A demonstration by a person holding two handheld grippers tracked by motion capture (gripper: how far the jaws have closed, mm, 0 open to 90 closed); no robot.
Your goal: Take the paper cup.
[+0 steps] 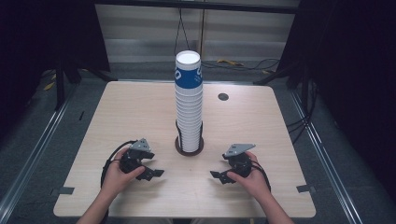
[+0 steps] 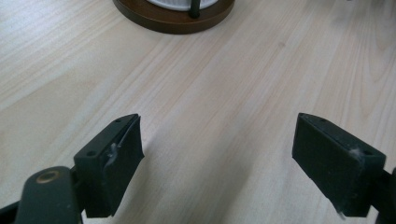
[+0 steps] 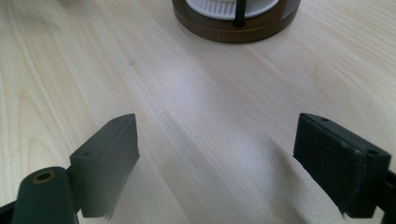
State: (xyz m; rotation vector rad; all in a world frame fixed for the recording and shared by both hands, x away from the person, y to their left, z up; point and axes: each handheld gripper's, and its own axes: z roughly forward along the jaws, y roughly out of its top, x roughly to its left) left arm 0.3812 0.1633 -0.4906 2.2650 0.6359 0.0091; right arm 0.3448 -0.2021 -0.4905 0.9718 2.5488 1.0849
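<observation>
Light wood counter (image 1: 140, 112) with rounded corners, small round dark grommet (image 1: 223, 97) near far edge, grey floor (image 1: 42, 116) around it, metal rails (image 1: 28, 158) along both sides, black curtains (image 1: 355, 70) left and right, cables (image 1: 252, 64) on floor behind, pale back wall (image 1: 140, 28)

Tall stack of nested white paper cups (image 1: 189, 112), topmost one wrapped in a blue band with white lettering, standing upright with mouths up. Seated in a round dark-brown holder base (image 1: 189, 150) with thin black upright rods, near the middle of the light wooden table (image 1: 116, 116). Leaning very slightly, ribbed rims showing down its length.
</observation>
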